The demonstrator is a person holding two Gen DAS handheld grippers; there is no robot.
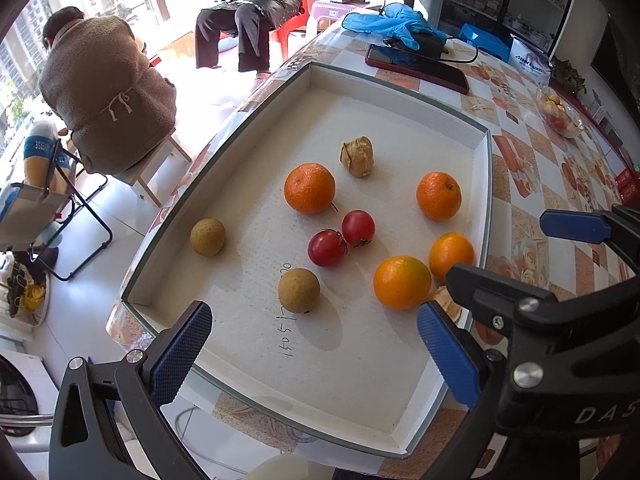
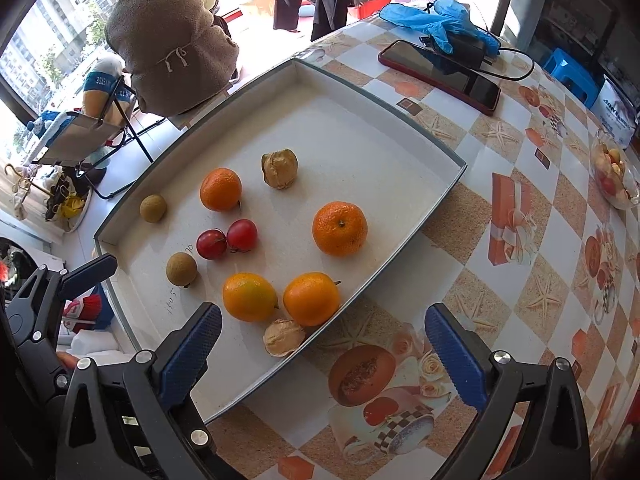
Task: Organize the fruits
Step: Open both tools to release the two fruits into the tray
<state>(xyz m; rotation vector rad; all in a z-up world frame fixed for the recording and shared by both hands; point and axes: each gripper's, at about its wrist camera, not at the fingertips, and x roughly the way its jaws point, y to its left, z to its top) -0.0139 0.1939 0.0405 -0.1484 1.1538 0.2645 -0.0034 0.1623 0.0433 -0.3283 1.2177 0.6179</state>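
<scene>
A white tray on the table holds scattered fruit: several oranges, two red fruits side by side, two brown longans, and two papery husked fruits, one at the near right rim. My left gripper is open and empty above the tray's near end. My right gripper is open and empty over the tray's right rim, and it also shows in the left wrist view.
The table has a patterned cover. A phone, blue gloves and a black charger with cable lie beyond the tray. A glass bowl of fruit stands at the right. Two people sit past the table's far-left edge.
</scene>
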